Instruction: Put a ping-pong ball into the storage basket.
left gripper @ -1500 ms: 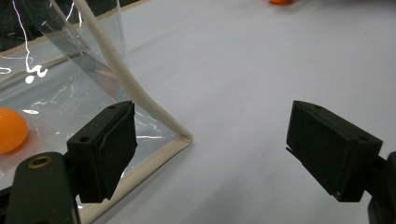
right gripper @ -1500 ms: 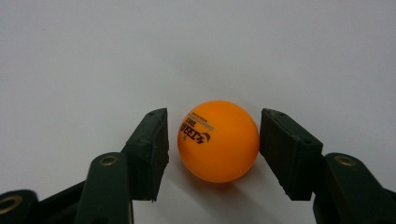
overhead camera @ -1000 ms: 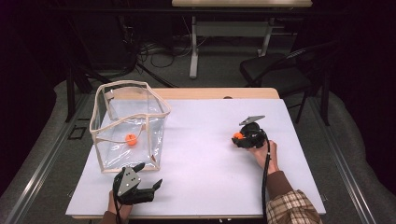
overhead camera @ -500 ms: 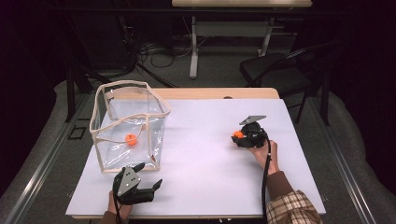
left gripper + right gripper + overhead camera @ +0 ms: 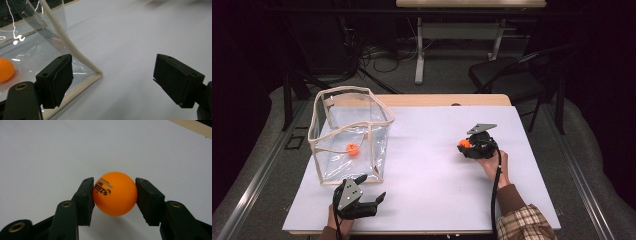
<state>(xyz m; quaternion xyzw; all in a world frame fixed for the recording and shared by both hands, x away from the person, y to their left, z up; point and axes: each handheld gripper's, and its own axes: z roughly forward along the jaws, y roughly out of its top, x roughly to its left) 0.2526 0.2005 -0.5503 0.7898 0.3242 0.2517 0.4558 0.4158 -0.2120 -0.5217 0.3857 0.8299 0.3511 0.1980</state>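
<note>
Orange ball (image 5: 115,193) sits between the two black jaws of the right gripper (image 5: 114,199); both pads press its sides, so the ball is grasped. Black printed lettering faces the left-hand jaw in the right gripper view. In the high view the same ball (image 5: 465,143) shows at the front tip of the right gripper (image 5: 468,146), on the right half of the white table (image 5: 432,165), well apart from the box.

Left gripper (image 5: 373,189) lies near the front edge of the table, jaws spread wide with nothing between them. It sits just beside the near corner of the clear plastic box (image 5: 349,132), whose cream piping (image 5: 75,51) runs past one jaw in the left gripper view. A second orange ball (image 5: 353,149) rests on the box floor.
</note>
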